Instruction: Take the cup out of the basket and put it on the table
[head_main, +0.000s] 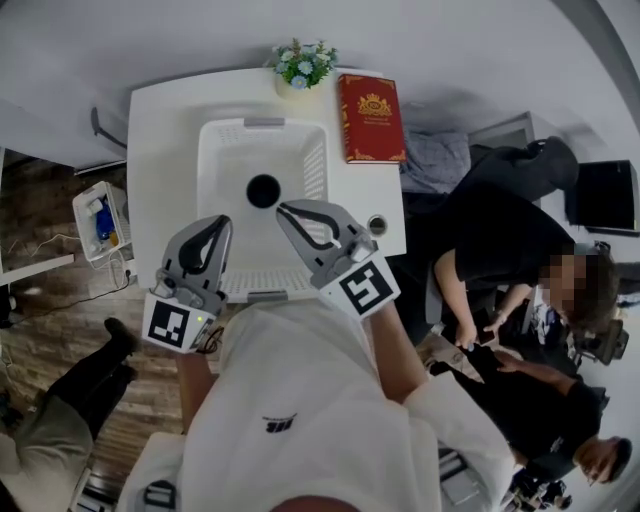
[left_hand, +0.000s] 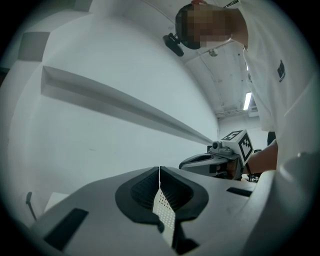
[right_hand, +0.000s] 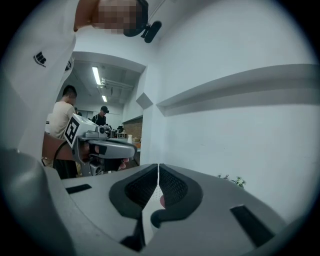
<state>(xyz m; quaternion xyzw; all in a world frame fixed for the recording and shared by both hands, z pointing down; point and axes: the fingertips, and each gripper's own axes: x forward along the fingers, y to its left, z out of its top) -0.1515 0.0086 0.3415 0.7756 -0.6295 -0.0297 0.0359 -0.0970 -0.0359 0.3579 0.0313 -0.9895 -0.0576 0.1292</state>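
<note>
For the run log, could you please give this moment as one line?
cup in basket | left gripper shut, empty | right gripper shut, empty

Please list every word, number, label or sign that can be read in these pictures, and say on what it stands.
No text can be read for certain.
Red book: gold crest and gold lettering, too small to read.
White shirt: small dark logo, too blurred to read.
Markers on left cube and right cube: black-and-white squares, no letters.

Scene evenly and brightly lit; ceiling strip lights (right_hand: 96, 75) seen up-left of the right gripper (right_hand: 158, 169). Edges bent and darkened by fisheye.
</note>
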